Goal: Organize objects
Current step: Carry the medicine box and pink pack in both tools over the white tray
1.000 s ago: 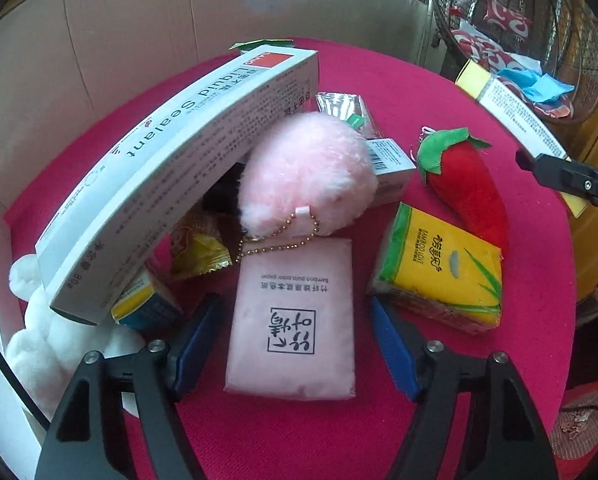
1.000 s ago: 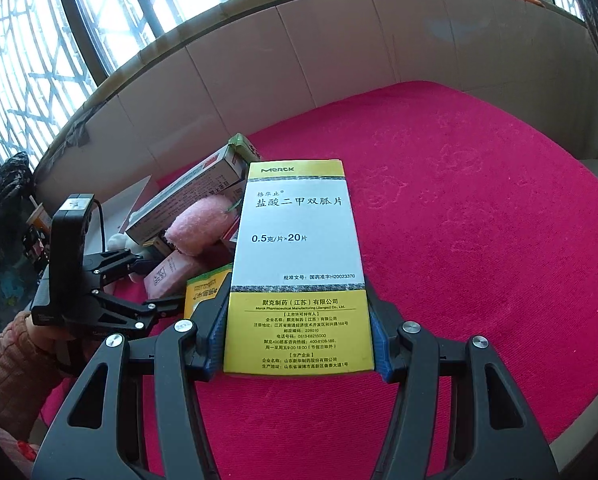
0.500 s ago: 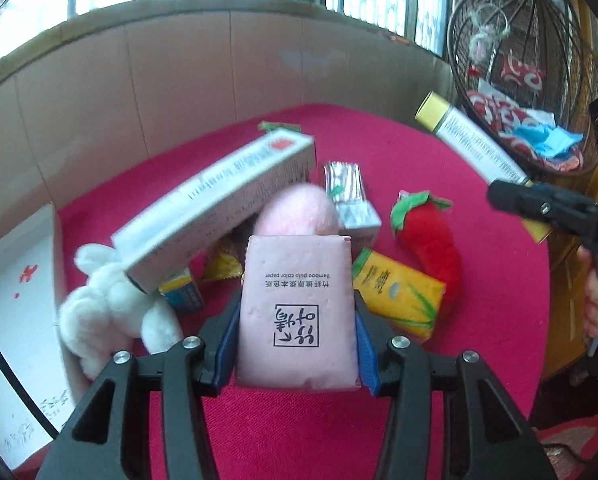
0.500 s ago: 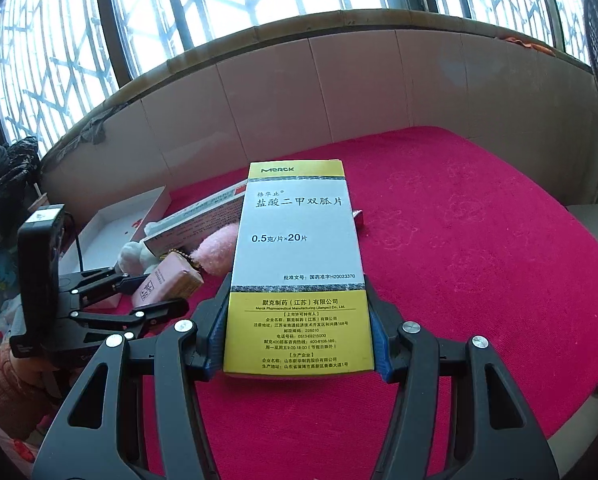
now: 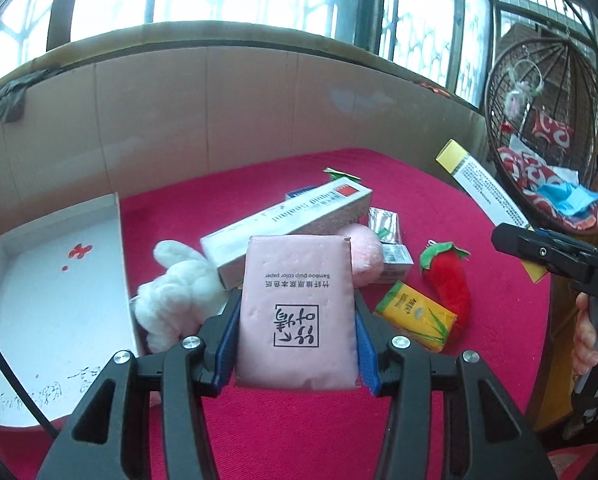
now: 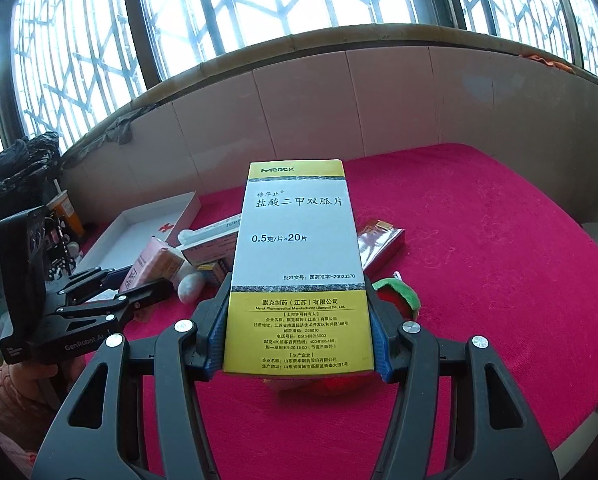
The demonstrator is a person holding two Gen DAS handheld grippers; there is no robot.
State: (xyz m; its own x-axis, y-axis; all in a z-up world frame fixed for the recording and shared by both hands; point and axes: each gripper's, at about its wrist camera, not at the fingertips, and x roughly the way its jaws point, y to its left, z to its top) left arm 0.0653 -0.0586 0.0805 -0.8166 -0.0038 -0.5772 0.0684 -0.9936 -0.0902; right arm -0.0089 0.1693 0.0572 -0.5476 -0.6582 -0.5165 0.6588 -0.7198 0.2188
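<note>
- The red cloth (image 5: 439,208) covers the whole table, with a loose heap of things near its middle.
- The white tray (image 5: 55,300) sits at the left edge of the cloth, open side up, a small red flower mark inside.
- The long white carton (image 5: 287,220) lies tilted across the heap, its long axis running from lower left up to the right, resting on the white plush toy (image 5: 179,292).
- The yellow-and-white pill box (image 6: 299,268) is clamped in my right gripper (image 6: 297,344), blue pads pressing both long sides; it is lifted clear of the cloth, long axis pointing away from me, yellow bands at both ends, white in the middle with black print.
- The pink tissue pack (image 5: 297,312) is squeezed in my left gripper (image 5: 295,344), whose jaws have just closed on it; it is raised above the cloth in front of the heap, long axis pointing away from me, its square black logo upside down to me.
- The red plush strawberry (image 5: 449,280) lies right of the heap, green leaves at its far end.
- The yellow tissue pack (image 5: 415,316) lies just beside the strawberry, touching it.
</note>
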